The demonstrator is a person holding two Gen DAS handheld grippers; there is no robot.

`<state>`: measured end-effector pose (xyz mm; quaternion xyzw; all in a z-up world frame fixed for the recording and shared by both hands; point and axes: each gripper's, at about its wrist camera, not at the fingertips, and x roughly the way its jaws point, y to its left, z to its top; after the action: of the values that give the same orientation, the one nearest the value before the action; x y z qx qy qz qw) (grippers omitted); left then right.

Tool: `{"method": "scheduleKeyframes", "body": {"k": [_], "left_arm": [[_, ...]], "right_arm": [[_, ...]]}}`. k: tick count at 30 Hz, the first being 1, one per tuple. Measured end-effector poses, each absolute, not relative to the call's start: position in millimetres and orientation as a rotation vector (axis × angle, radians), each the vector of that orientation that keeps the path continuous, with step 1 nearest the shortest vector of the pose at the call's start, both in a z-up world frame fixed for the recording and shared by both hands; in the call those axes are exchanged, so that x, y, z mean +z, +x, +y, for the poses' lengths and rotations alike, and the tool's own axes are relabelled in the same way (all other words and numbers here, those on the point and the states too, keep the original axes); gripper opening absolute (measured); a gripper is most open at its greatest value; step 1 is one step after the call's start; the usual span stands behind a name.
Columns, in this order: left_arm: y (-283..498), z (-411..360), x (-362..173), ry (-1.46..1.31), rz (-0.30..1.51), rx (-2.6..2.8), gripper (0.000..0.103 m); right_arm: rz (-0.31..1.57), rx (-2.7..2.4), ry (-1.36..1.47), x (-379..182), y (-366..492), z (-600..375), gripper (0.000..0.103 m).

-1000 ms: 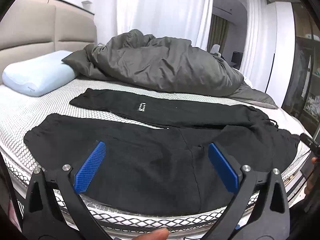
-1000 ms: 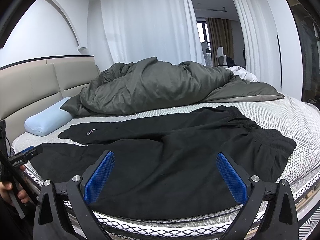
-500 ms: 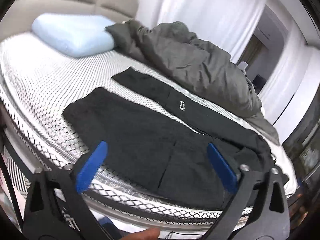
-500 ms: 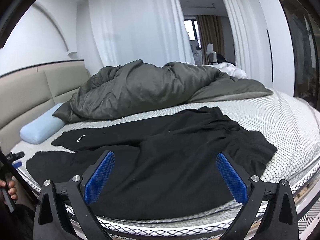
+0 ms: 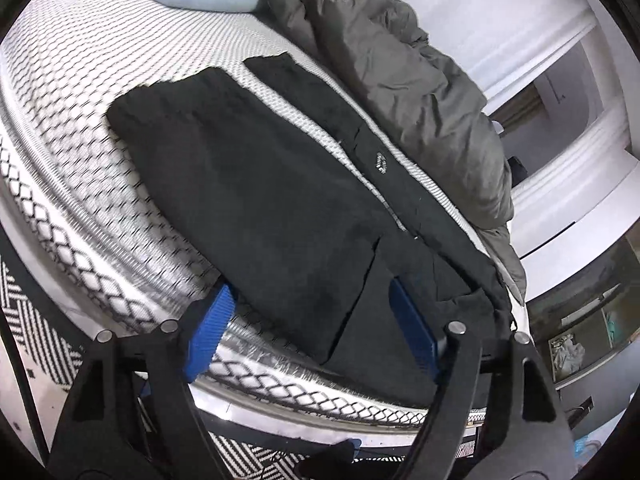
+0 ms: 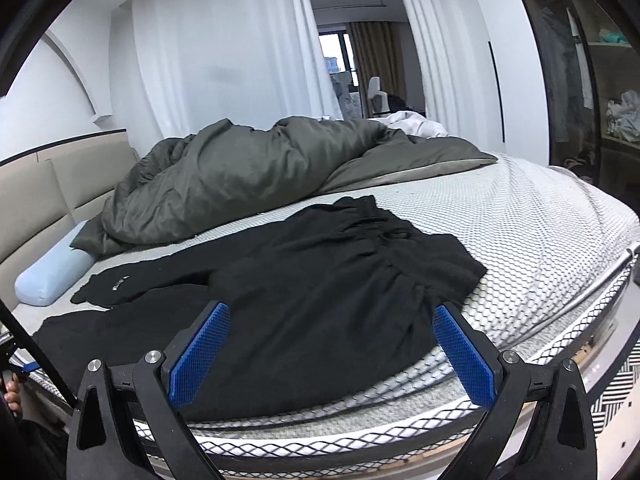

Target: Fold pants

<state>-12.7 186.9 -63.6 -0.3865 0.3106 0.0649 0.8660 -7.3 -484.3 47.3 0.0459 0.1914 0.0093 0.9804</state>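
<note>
So the black pants are lying spread flat on the mesh-patterned mattress, both legs stretched out side by side, nothing folded yet. What's changed over the last second: the left gripper has dipped down and rolled hard, so where it used to look level across the bed, it's now tilted and looking down at the near leg, with that leg's lower edge right between its fingertips. Its jaws have just been closing in a bit too, but they're still spread and the blue pads aren't pressing on any cloth, so nothing's pinched. The right gripper has slid sideways toward the waistband end; the bunched waistband sits straight ahead beyond its fingertips, and its fingers are spread wide with only fabric below them, not between them. My read is both hands are lining up for the first grab, left on the leg, right near the waist. The grey duvet and pale blue pillow sit well beyond the fingers, out of the way.
</note>
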Motion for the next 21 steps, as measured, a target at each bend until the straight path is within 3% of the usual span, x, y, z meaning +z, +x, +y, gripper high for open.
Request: {"method": "scheduleKeyframes", "body": {"k": [4, 7, 9, 11, 14, 19, 21], "left_arm": [[0.0, 185.2, -59.9, -0.811, 0.621, 0.127, 0.074], [9.8, 187.6, -60.9, -0.839, 0.613, 0.155, 0.066], [15.1, 190.8, -62.2, -0.85, 0.6, 0.172, 0.057], [21.1, 194.3, -62.7, -0.843, 0.606, 0.194, 0.037], [30.1, 202.2, -65.6, -0.868, 0.607, 0.222, 0.019], [40.9, 205.1, -62.8, -0.847, 0.593, 0.26, 0.009], [41.4, 205.6, -61.7, -0.844, 0.588, 0.265, 0.008]], "right_arm": [[0.409, 0.003, 0.103, 40.3, -6.4, -493.8, 0.103], [0.443, 0.01, 0.14, 31.9, -0.3, -504.0, 0.103], [0.479, 0.036, 0.191, 25.2, 5.9, -515.0, 0.103], [0.506, 0.069, 0.247, 19.0, 12.9, -526.8, 0.103], [0.54, 0.115, 0.346, 8.4, 29.1, -547.9, 0.103], [0.585, 0.129, 0.501, -10.2, 69.5, -580.9, 0.087], [0.595, 0.129, 0.55, -18.4, 83.4, -590.2, 0.075]]}}
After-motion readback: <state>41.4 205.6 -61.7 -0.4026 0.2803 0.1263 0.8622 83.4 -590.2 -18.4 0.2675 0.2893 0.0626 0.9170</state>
